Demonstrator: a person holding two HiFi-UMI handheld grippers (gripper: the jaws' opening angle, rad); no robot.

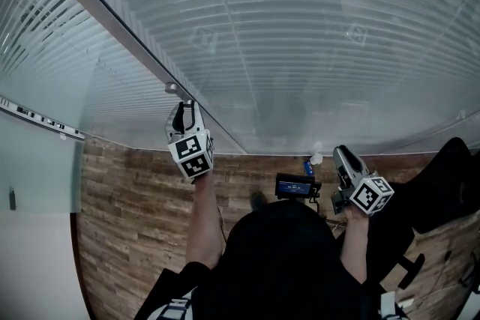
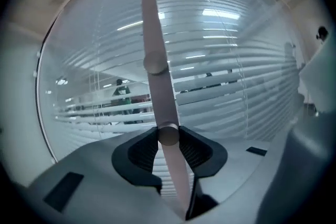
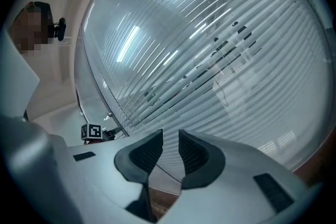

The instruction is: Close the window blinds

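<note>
Left claw (image 2: 169, 136), grey-bodied with ribbed black pads, is clamped on a smooth, pale round wand (image 2: 153, 34) with a knob-like joint, which runs up in front of the thin horizontal slats of the blinds (image 2: 231, 76). Only the right gripper view shows the right claw (image 3: 170, 147) slightly apart and empty before those slats. The head view alone takes in the wood-plank floor (image 1: 135, 221) below.
</note>
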